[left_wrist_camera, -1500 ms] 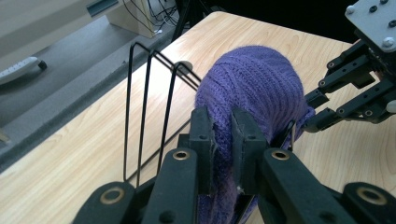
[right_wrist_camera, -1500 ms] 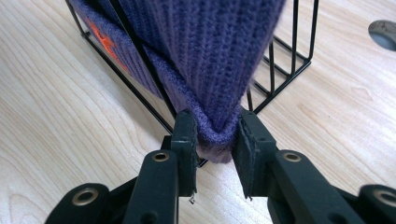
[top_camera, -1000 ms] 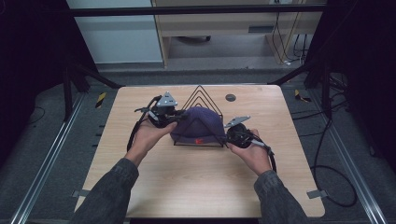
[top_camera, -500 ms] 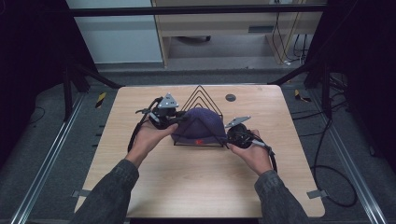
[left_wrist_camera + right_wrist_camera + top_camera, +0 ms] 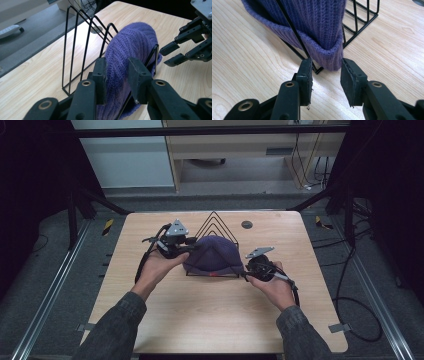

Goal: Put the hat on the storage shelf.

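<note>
A purple knit hat point(image 5: 214, 254) is draped over a black wire rack point(image 5: 216, 217) of triangular dividers in the middle of the table. My left gripper point(image 5: 192, 247) sits at the hat's left side. Its jaws have just been opening, and in the left gripper view point(image 5: 117, 62) the knit point(image 5: 135, 42) lies between the parted pads. My right gripper point(image 5: 245, 270) is at the hat's lower right. Its jaws have also just been opening; its pads point(image 5: 325, 62) stand apart just short of the hat's folded cuff point(image 5: 329, 56) and a rack wire point(image 5: 294, 35).
The rack stands on a light wooden table point(image 5: 210, 320) with a round grommet point(image 5: 246, 224) behind it. Cables trail from both grippers. Metal rails run along the floor on both sides, and a cabinet stands beyond the far edge.
</note>
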Demonstrator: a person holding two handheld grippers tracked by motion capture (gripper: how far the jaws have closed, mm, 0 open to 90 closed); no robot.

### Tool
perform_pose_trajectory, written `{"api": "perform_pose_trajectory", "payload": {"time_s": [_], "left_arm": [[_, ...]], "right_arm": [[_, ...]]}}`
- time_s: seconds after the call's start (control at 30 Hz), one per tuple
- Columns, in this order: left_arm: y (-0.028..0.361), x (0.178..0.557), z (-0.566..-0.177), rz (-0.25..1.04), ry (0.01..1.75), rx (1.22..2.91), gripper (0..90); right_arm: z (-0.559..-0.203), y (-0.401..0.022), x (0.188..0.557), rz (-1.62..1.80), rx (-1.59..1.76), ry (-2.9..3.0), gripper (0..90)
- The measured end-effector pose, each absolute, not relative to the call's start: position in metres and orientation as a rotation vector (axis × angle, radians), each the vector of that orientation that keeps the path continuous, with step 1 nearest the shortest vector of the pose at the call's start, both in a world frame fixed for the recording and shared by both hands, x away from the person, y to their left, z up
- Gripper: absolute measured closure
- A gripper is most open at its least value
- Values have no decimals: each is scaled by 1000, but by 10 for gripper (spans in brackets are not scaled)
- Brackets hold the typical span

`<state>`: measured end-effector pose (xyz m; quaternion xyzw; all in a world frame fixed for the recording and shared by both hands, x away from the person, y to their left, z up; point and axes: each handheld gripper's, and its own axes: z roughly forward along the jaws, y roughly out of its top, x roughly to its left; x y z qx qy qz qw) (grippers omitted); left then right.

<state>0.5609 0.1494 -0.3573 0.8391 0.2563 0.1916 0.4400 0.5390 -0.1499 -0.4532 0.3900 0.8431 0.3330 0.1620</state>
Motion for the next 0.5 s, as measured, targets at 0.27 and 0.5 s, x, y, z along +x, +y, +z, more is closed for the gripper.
{"api": "perform_pose_trajectory", "payload": {"time_s": [0.27,0.5], "left_arm": [[153,553,-354,489,638,2084,612],[157,553,-355,491,668,2089,566]], "right_arm": [[-452,-155,536,961,1113,2403,609],[-447,-154,531,986,1125,2400,589]]}}
